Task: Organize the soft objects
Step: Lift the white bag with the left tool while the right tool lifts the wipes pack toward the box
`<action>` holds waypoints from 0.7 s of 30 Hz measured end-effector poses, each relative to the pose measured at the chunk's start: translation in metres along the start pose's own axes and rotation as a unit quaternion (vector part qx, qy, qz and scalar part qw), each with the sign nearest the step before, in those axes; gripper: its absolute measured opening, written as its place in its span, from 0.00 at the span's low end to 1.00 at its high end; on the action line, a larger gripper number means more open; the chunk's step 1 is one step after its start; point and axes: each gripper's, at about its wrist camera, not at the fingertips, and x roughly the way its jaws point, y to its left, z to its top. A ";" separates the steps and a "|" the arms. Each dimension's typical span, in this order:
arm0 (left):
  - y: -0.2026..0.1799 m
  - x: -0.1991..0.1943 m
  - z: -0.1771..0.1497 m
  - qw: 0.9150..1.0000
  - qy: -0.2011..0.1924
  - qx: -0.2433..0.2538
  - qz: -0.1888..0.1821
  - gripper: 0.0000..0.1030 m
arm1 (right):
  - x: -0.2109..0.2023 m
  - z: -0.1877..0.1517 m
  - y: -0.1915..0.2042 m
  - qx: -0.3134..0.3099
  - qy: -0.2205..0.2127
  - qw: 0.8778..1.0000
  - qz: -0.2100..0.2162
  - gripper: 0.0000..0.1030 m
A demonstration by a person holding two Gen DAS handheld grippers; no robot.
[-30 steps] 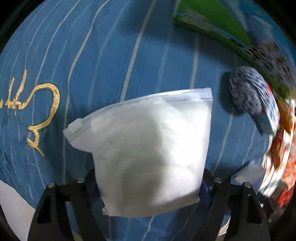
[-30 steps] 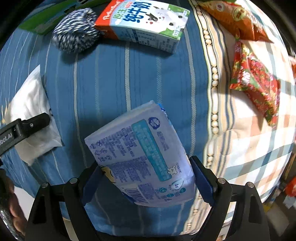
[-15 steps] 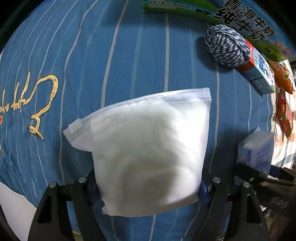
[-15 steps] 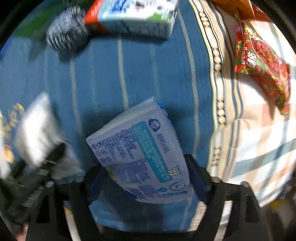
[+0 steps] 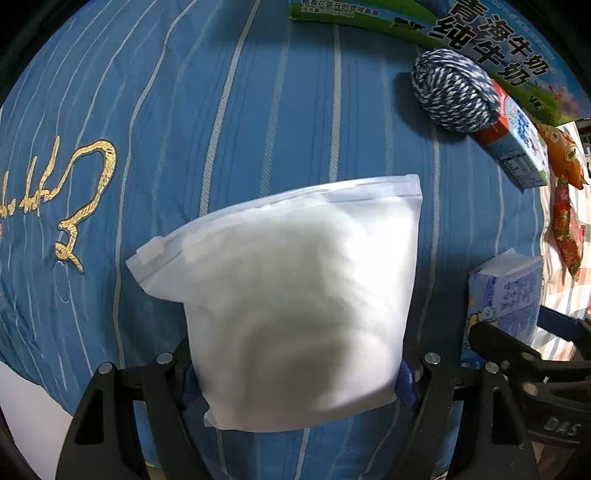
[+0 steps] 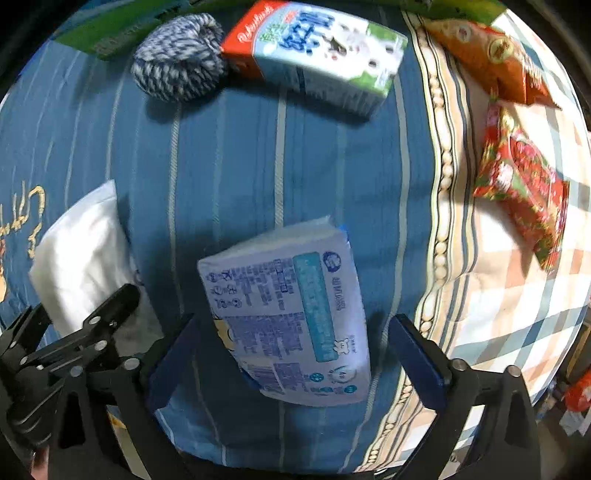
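At the bottom of the left wrist view, the left tongs clamp the lower end of a frosted white zip bag, its blue pads pressed against both sides. The bag fills the centre of the frame, its slider at the left end of the zip strip, and it stands over a blue striped bedsheet with gold embroidery at the left edge. At the lower right of that frame the right tongs appear with the tissue pack between them.

In the right wrist view the right tongs are spread wide: gaps show between each blue pad and the blue-and-white tissue pack, which lies tilted in the lower centre on the bedsheet. At the lower left of this frame the left tongs hold the zip bag.

Farther up, a blue-and-white yarn ball lies in the upper right of the left view, touching a small milk carton beside it. Behind both runs a long green milk box. In the right view the yarn ball and carton sit along the top, with an orange snack packet and a red snack packet on a plaid quilt at the right.
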 end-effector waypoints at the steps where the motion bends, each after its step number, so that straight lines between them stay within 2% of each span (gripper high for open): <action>1: 0.003 0.006 -0.002 1.000 -0.001 -0.001 -0.002 0.75 | 0.000 0.002 0.002 0.005 0.001 1.000 0.001 0.97; 3: 0.008 0.004 -0.006 1.000 -0.002 -0.001 -0.005 0.75 | 0.005 0.003 0.001 0.010 0.009 1.000 -0.001 0.89; 4: 0.010 0.005 -0.006 1.000 -0.003 0.001 -0.004 0.75 | 0.008 0.005 0.002 0.006 0.016 1.000 -0.006 0.81; 6: 0.008 0.006 -0.005 1.000 -0.004 0.003 -0.001 0.75 | 0.011 0.008 0.008 -0.002 0.016 1.000 -0.018 0.78; 8: 0.004 0.007 -0.004 1.000 -0.007 0.004 0.000 0.75 | 0.008 0.005 0.016 -0.001 0.008 1.000 -0.024 0.69; 12: 0.001 0.003 -0.007 1.000 -0.010 0.010 -0.002 0.75 | -0.001 -0.002 0.018 0.006 -0.007 1.000 -0.023 0.66; 15: -0.004 -0.005 -0.012 1.000 -0.017 0.016 -0.002 0.75 | -0.023 -0.023 -0.001 0.012 -0.017 1.000 -0.021 0.64; 17: -0.007 -0.012 -0.015 0.999 -0.024 0.022 -0.002 0.75 | -0.035 -0.036 -0.016 0.018 -0.022 1.000 -0.012 0.58; 21: -0.015 -0.033 -0.023 0.998 -0.042 0.035 -0.008 0.75 | -0.072 -0.049 -0.042 0.025 -0.039 0.999 0.001 0.57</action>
